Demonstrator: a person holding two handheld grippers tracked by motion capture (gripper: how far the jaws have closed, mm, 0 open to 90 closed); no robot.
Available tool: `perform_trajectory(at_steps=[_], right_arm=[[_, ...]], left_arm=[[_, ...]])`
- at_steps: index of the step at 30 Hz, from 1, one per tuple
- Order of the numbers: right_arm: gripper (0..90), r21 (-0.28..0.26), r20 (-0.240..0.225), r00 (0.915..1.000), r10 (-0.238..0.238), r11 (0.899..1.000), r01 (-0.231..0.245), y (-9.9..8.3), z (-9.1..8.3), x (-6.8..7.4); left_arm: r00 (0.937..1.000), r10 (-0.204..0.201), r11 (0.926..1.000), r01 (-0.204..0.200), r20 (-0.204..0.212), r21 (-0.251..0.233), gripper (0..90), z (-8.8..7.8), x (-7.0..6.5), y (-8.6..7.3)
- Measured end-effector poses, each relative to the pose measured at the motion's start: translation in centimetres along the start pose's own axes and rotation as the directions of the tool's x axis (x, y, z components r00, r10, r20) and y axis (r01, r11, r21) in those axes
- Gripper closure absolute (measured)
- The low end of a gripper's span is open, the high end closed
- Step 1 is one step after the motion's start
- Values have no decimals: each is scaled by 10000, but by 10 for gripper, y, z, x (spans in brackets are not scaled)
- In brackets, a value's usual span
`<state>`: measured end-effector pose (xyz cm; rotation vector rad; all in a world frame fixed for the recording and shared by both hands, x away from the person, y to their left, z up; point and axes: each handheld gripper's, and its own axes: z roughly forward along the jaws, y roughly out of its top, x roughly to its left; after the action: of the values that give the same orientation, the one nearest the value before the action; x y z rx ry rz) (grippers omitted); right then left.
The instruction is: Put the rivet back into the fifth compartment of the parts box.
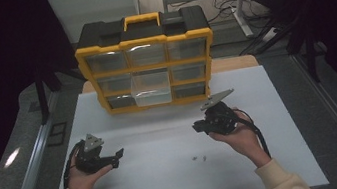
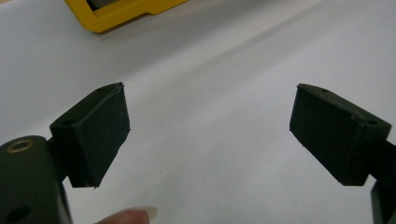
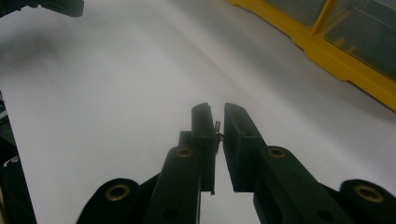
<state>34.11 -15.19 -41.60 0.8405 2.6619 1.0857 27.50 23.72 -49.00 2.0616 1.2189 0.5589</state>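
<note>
organizer: the yellow-and-black drawer case (image 1: pixel 146 62) stands upright at the table's (image 1: pixel 170 185) far edge.
open drawer: the clear drawer (image 1: pixel 152 89) is pulled out, bottom middle, forward and left of the right gripper (image 1: pixel 200 126).
right gripper: jaws nearly together, pinching a small metal part (image 3: pixel 218 128); nearer the drawer.
left gripper (image 1: pixel 117 155): jaws spread, empty.
loose bits: two small parts (image 1: pixel 199 158) lie on the table near the right hand.

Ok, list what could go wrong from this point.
1. The right gripper pinches a tiny metal part only at its fingertips; it may slip out during the carry.
2. The clear drawer juts from the organizer; a knock could dislodge it.
3. The small parts on the table could be swept away.
</note>
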Motion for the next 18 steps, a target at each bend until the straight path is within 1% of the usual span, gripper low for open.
perform_trajectory(at_steps=[7,11,18], right_arm=[[826,-141,-72,9999,-74,9999,73,9,2,1],[826,-320,-58,9999,-94,9994,92,18,0,-1],[826,-453,-59,9998,-194,9988,191,30,-2,-2]], left_arm=[[10000,-27,10000,27,4,8,125,1,0,0],[10000,-42,10000,42,11,-11,121,0,0,0],[9999,-110,9999,110,32,-19,115,1,1,0]])
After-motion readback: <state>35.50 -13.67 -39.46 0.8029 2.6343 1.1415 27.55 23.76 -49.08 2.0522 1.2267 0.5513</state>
